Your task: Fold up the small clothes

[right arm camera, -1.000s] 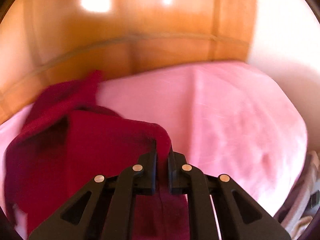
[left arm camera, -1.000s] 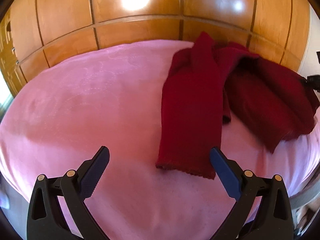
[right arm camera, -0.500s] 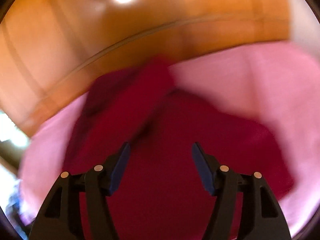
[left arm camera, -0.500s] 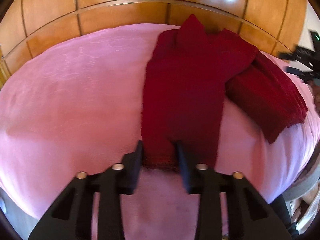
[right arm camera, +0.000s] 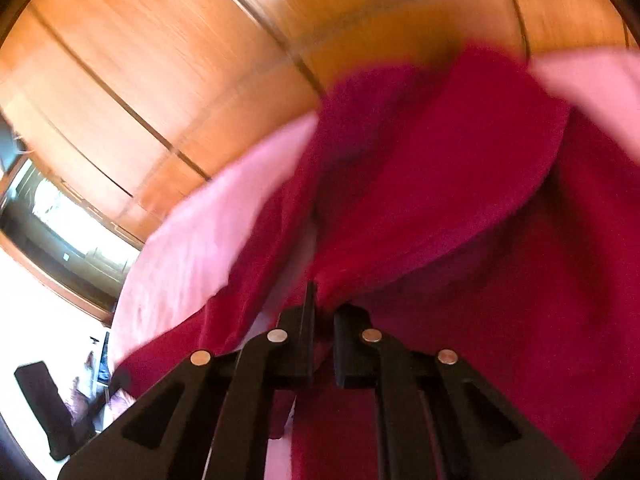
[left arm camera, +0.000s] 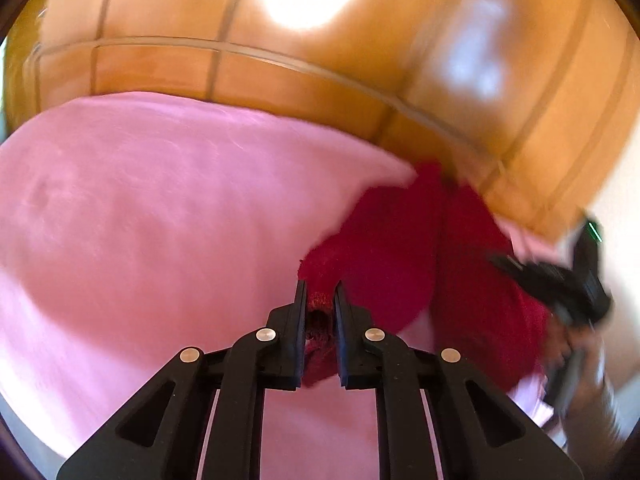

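Dark red knitted garment point(left arm camera: 384, 248), a small soft piece of clothing, lies on the pink blanket-covered bed point(left arm camera: 152, 208) beside the glossy wooden wardrobe point(left arm camera: 360, 92), and both tools are clamped on it. The left tool point(left arm camera: 319, 300) has just been closing; its jaws pinch the fringed hem, with red knit bunched between them. From that grip the cloth's long axis runs away and to the right, toward the wardrobe, so any fold has to carry the hem along that line. The right tool point(right arm camera: 320, 300) is shut on a fold of the same cloth, which fans up and away from its tips.

The left wrist view shows the right tool point(left arm camera: 560, 284) as a blurred dark shape at the garment's far right side. The right wrist view shows the cloth lifted and draped, and bare bed point(right arm camera: 208, 224) on its left.
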{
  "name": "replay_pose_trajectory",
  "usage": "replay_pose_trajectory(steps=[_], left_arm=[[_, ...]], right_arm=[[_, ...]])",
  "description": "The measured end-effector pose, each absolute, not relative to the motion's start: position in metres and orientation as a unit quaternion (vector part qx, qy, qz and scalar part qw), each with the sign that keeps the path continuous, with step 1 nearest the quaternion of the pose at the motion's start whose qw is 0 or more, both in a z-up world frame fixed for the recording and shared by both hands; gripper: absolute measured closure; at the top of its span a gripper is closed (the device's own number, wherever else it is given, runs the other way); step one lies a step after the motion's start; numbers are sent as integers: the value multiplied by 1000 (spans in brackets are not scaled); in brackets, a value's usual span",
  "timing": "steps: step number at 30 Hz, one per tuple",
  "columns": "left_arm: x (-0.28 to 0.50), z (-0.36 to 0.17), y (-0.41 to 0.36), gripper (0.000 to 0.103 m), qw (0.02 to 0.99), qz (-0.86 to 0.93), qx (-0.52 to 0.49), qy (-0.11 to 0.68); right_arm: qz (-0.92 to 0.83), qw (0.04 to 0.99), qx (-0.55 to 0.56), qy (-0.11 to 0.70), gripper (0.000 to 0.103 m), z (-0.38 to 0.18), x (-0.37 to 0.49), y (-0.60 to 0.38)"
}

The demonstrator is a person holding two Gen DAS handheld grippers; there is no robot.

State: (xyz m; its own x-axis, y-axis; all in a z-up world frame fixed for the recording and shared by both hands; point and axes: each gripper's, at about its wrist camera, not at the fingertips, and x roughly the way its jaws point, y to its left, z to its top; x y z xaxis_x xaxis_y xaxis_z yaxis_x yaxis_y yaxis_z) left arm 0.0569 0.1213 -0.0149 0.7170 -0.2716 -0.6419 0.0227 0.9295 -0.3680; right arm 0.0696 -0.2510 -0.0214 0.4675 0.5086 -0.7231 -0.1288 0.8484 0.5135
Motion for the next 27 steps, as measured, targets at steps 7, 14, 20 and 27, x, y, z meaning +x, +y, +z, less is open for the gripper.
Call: replay_pose_trajectory(steps=[7,14,20,27], left_arm=[[150,17,170,92,922,13,-176,344],[233,34,194,38,919,97,-183,337],[209,32,158,34,920,34,-195,338],[134,-62,44,34,826,-191,-216,484]], right_arm=[[21,903,163,398,97,52,116,-414],[-111,877,181,432,33,27,172,-551],[-170,868,224,410,5,20,96,-585],[-174,863,191,434,4,15,-1,-581]])
